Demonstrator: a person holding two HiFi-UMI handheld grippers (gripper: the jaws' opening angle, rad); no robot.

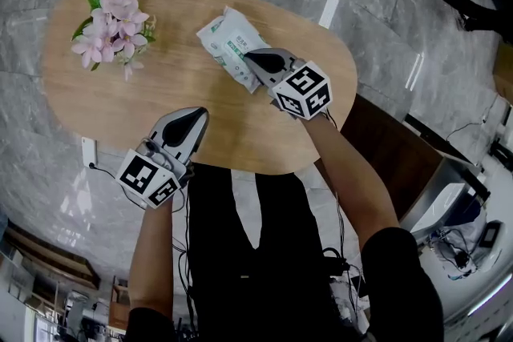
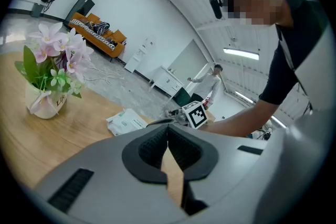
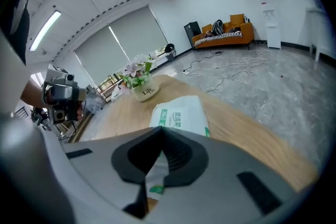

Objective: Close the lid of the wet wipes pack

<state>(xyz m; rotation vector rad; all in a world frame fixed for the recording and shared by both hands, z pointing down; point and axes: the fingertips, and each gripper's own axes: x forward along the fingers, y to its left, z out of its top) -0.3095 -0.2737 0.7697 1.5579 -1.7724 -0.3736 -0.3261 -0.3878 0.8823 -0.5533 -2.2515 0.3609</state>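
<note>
The white and green wet wipes pack [image 1: 231, 42] lies flat on the oval wooden table [image 1: 120, 112], right of its middle. My right gripper [image 1: 250, 54] is shut and its tips rest on the pack's near end. In the right gripper view the pack [image 3: 181, 113] runs away from under the shut jaws, which hide the lid. My left gripper [image 1: 200, 114] is shut on nothing, low over the table's front edge, well apart from the pack. From the left gripper view the pack [image 2: 126, 122] lies ahead, past the closed tips [image 2: 168, 126].
A pot of pink flowers [image 1: 108, 26] stands at the table's far left end, also in the left gripper view [image 2: 52, 65] and the right gripper view [image 3: 137, 78]. Marble floor surrounds the table. My legs are at the front edge.
</note>
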